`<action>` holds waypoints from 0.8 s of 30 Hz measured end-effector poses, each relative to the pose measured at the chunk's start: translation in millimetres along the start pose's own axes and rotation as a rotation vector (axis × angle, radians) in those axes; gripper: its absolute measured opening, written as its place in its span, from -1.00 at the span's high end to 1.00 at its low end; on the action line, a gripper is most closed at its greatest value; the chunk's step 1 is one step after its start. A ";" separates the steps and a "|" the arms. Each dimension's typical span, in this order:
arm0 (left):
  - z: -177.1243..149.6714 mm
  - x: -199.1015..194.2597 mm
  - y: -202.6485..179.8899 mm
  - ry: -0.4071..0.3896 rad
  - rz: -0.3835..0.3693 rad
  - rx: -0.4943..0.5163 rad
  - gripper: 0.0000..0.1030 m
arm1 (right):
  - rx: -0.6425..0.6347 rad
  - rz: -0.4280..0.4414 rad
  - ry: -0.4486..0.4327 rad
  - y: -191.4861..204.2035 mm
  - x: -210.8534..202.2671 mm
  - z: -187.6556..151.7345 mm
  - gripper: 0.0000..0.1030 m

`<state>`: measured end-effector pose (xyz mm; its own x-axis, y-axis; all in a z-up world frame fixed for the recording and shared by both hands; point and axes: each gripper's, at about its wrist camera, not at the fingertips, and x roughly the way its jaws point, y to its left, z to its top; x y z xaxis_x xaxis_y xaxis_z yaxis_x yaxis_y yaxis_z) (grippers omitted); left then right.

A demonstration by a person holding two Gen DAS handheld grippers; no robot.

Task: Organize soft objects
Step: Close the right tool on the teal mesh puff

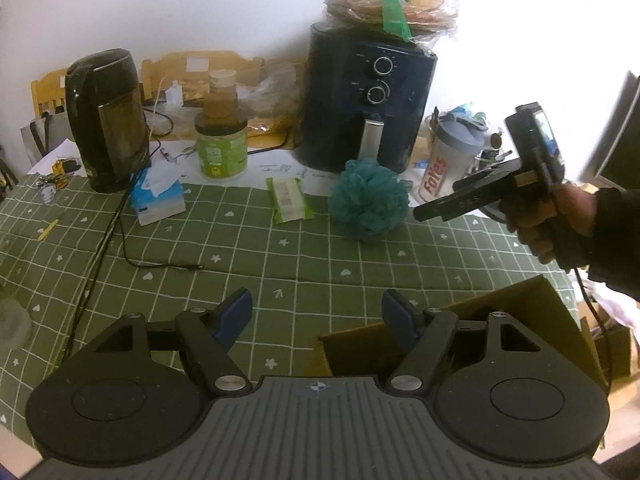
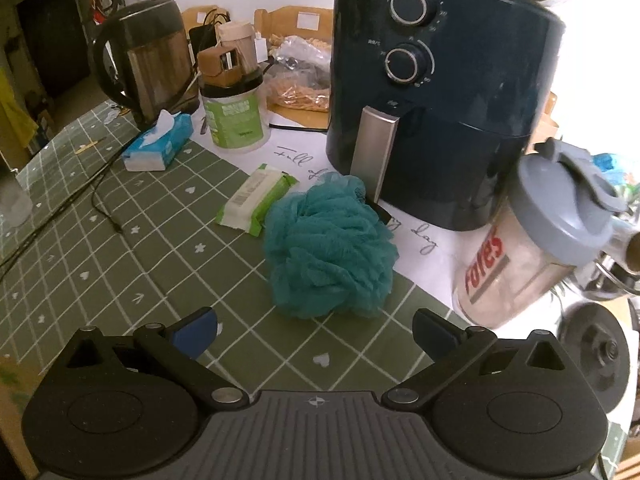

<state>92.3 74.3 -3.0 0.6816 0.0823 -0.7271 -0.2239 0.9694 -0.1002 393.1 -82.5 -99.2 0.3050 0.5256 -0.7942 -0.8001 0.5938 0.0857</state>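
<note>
Right tool [image 2: 316, 334] hangs wide open and empty just short of the teal bath puff [image 2: 330, 248] on the green surface [image 2: 120, 248]. Left tool [image 1: 316, 312], also open and empty, waits beside the cardboard box [image 1: 532, 312]. Nothing looks sorted yet: puff, tissue pack [image 2: 158, 142] and wipes [image 2: 256, 198] all lie outside it.

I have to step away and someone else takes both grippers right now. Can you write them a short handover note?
Left gripper: open, empty, over the green cloth beside the cardboard box.
Right gripper: open, empty, pointed at the teal pouf, not touching it.
Soft things: the pouf sits on the cloth in front of the air fryer; wipes pack to its left; tissue pack by the kettle.
Done: nothing visibly moved; the box interior is hidden.
Left: probably grasp the pouf, box it, then the packs.
</note>
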 end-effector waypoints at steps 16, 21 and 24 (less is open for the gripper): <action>-2.7 0.9 17.9 0.022 0.048 -0.052 -0.38 | 0.038 -0.037 -0.071 -9.7 72.3 0.2 -0.95; -4.3 0.6 22.1 0.033 0.054 -0.066 -0.38 | 0.041 -0.038 -0.079 -7.2 83.1 4.5 -0.74; -3.6 1.2 23.5 0.037 0.054 -0.068 -0.38 | 0.026 -0.059 -0.060 -4.6 89.1 6.9 -0.40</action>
<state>85.4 96.4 -8.7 0.6415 0.1239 -0.7571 -0.3072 0.9458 -0.1055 427.5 -34.2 -166.2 0.3825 0.5238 -0.7611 -0.7661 0.6403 0.0557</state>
